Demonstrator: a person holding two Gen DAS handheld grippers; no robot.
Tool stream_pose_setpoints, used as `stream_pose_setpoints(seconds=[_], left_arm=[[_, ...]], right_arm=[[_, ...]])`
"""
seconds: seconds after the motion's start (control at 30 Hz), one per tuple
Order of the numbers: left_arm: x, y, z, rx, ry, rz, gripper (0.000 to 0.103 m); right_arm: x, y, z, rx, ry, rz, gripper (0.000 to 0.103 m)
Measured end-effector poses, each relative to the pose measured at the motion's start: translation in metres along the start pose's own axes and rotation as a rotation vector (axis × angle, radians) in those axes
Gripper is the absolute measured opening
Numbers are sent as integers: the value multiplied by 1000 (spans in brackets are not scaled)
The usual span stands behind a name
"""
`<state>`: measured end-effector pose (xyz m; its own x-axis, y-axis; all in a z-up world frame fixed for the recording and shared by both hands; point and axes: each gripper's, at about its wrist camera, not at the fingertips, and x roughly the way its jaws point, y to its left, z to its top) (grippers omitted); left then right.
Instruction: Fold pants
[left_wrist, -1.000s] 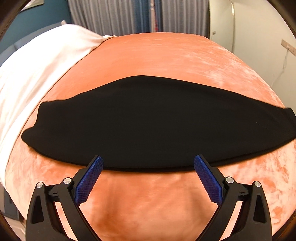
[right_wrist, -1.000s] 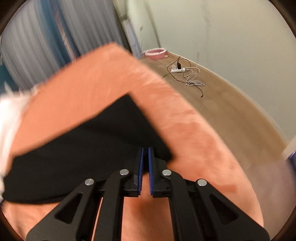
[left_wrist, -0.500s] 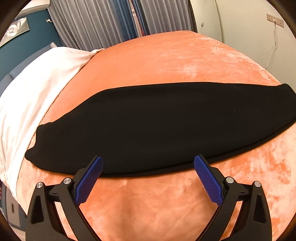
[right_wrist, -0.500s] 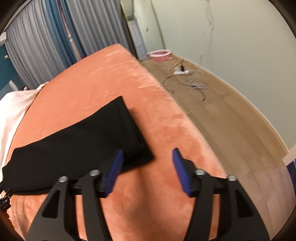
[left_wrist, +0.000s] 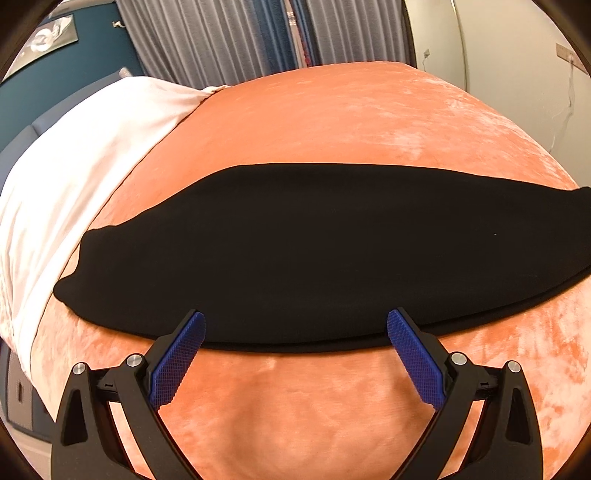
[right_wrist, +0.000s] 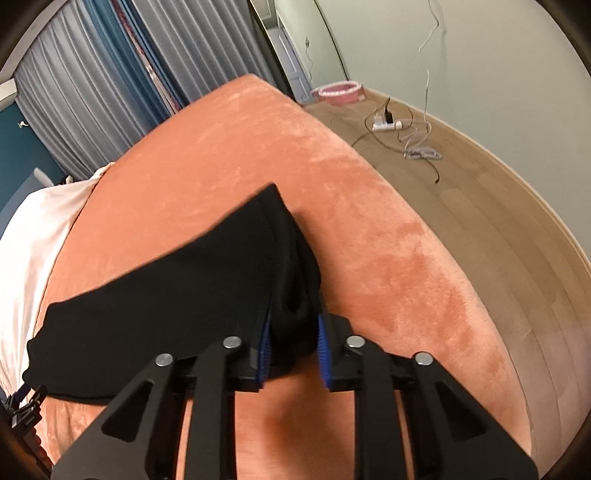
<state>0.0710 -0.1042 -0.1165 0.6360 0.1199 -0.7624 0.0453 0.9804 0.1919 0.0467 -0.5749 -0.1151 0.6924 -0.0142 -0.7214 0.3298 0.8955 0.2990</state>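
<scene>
The black pants (left_wrist: 303, 251) lie folded lengthwise in a long band across the orange bed cover (left_wrist: 332, 122). My left gripper (left_wrist: 295, 328) is open and empty, its blue pads just at the near edge of the band, near its middle. In the right wrist view the pants (right_wrist: 177, 280) end at the bed's right side. My right gripper (right_wrist: 293, 325) is closed on the bunched near corner of that end, with black cloth between the blue pads.
A white sheet (left_wrist: 74, 155) covers the bed's left part. The bed's right edge drops to a wooden floor (right_wrist: 498, 206) with a power strip and cables (right_wrist: 391, 125) and a pink ring (right_wrist: 338, 90). Curtains hang behind the bed.
My right gripper let go of the pants, opened, then moved forward and closed on the near corner of the pants' right end. The left gripper stayed open and drew slightly back.
</scene>
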Motion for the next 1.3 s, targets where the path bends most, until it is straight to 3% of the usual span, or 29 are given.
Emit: stream_pose_setpoints(seconds=[0.23, 0.5, 0.7, 0.97, 1.23, 1.3], left_arm=[[5, 45, -4, -55, 12, -19, 97], [19, 85, 7, -54, -3, -47, 97], [41, 111, -5, -68, 48, -42, 97], [39, 148, -28, -105, 46, -48, 97], [32, 167, -38, -149, 28, -66, 98], [32, 168, -39, -156, 30, -73, 97]], right_arm=[[-33, 97, 11, -131, -47, 53, 18], [-32, 206, -3, -238, -22, 126, 18], [-14, 304, -39, -363, 48, 220, 18], [27, 410, -107, -518, 163, 290, 18], [65, 459, -159, -610, 258, 273, 19], [72, 459, -166, -619, 271, 281, 31]])
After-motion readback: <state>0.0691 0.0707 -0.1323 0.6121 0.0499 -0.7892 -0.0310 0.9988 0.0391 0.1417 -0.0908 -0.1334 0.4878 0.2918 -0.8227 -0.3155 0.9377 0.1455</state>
